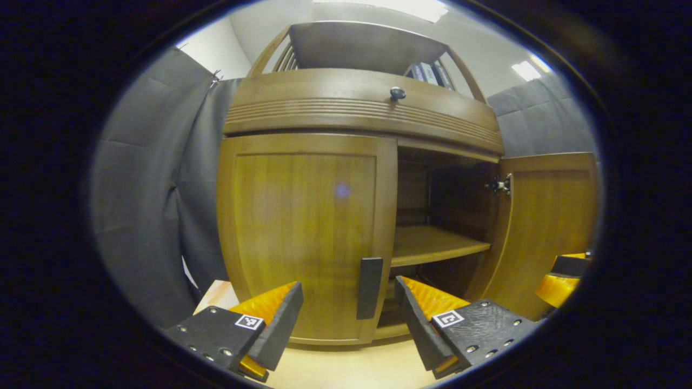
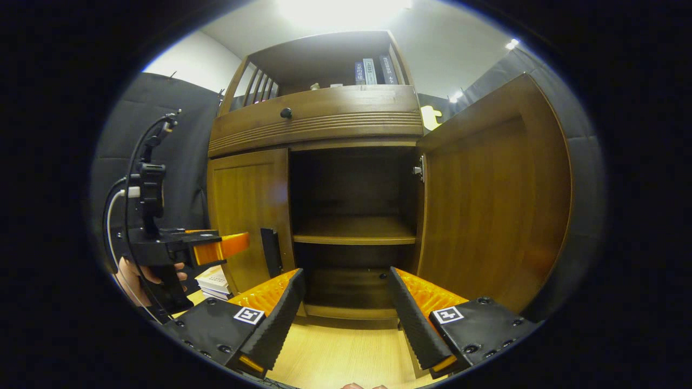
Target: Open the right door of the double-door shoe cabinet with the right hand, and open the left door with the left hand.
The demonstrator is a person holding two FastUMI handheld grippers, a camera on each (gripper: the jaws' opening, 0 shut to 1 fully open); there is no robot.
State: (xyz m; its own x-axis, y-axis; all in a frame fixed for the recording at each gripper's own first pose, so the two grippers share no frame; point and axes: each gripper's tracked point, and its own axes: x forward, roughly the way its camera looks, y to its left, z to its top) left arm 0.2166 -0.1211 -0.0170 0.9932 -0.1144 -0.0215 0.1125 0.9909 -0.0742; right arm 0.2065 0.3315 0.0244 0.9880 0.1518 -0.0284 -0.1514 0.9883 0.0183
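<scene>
With the right door [image 2: 492, 200] swung wide, the left door [image 1: 303, 232] stood closed, a stiff hinged wood panel best taken by its slim handle [image 1: 369, 288] between the left claw's [image 1: 348, 319] parted fingers; the right claw [image 2: 346, 313] gaped empty.

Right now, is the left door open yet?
No, the left door sits flush and closed, while the right door stands swung open.
</scene>
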